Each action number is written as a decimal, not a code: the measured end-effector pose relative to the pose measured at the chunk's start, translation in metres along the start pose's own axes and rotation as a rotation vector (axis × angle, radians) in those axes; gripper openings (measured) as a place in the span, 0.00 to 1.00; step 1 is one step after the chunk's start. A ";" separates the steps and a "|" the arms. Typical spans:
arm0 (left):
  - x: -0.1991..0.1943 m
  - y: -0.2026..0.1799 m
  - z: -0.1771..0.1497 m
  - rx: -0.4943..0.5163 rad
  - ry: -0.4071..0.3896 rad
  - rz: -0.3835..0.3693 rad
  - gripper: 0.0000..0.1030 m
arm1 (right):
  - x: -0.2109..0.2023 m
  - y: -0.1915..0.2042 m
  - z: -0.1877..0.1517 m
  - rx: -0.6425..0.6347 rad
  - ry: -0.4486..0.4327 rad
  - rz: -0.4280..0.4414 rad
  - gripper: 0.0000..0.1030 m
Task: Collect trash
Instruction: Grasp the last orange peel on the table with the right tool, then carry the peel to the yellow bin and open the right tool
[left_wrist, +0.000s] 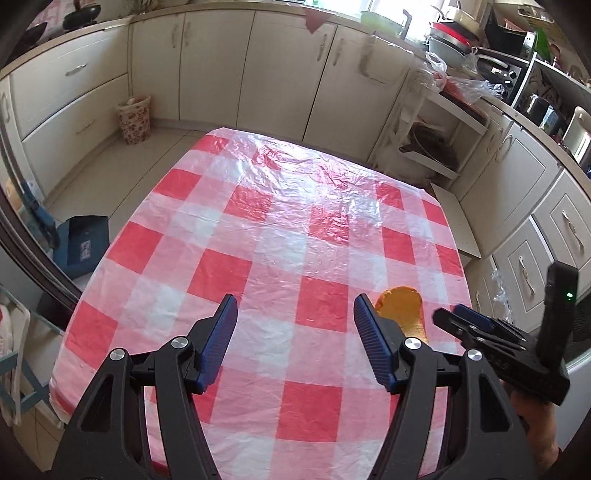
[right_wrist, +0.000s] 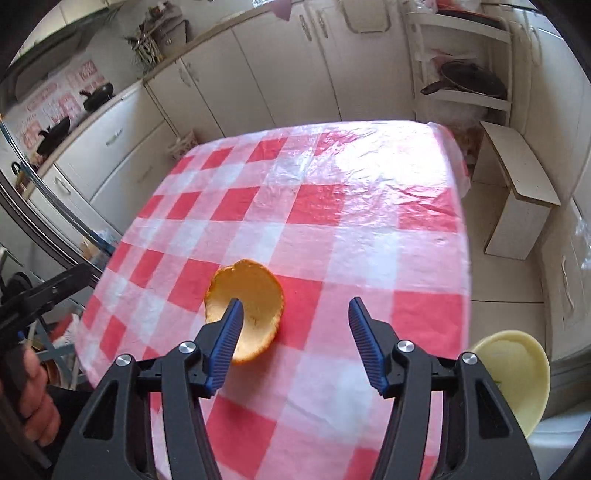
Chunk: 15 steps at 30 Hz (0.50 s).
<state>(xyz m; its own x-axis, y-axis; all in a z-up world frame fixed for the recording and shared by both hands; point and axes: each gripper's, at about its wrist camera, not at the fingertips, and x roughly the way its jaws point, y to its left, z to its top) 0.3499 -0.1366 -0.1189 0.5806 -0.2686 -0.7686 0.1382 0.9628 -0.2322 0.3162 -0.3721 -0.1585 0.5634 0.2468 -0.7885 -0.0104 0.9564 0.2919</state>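
Note:
An orange peel (right_wrist: 255, 295), a cupped half shell with its pale inside up, lies on the red-and-white checked tablecloth (right_wrist: 332, 206). My right gripper (right_wrist: 293, 308) is open and empty above the table; its left finger overlaps the peel's near edge, whether it touches I cannot tell. In the left wrist view the peel (left_wrist: 402, 308) lies just right of my open, empty left gripper (left_wrist: 295, 304), partly hidden by its right finger. The right gripper's body (left_wrist: 491, 332) shows at that view's right edge.
A pale yellow bowl (right_wrist: 517, 373) sits off the table's near right corner. A floral bin (left_wrist: 134, 119) stands on the floor by the far cabinets. A blue box (left_wrist: 83, 245) lies on the floor left of the table. A white step stool (right_wrist: 517, 192) stands to the right.

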 end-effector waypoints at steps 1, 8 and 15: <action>0.000 0.003 0.001 -0.003 -0.001 -0.006 0.60 | 0.006 0.005 0.003 -0.018 0.000 -0.012 0.55; -0.006 0.017 0.007 -0.027 0.007 -0.039 0.60 | 0.035 0.021 0.009 -0.081 0.029 -0.043 0.46; -0.007 0.030 0.008 -0.050 0.016 -0.042 0.60 | 0.037 0.032 0.006 -0.134 0.043 -0.032 0.09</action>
<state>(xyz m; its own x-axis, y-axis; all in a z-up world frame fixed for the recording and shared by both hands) 0.3567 -0.1060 -0.1160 0.5624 -0.3092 -0.7669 0.1215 0.9483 -0.2932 0.3420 -0.3331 -0.1746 0.5296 0.2191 -0.8195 -0.1049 0.9756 0.1930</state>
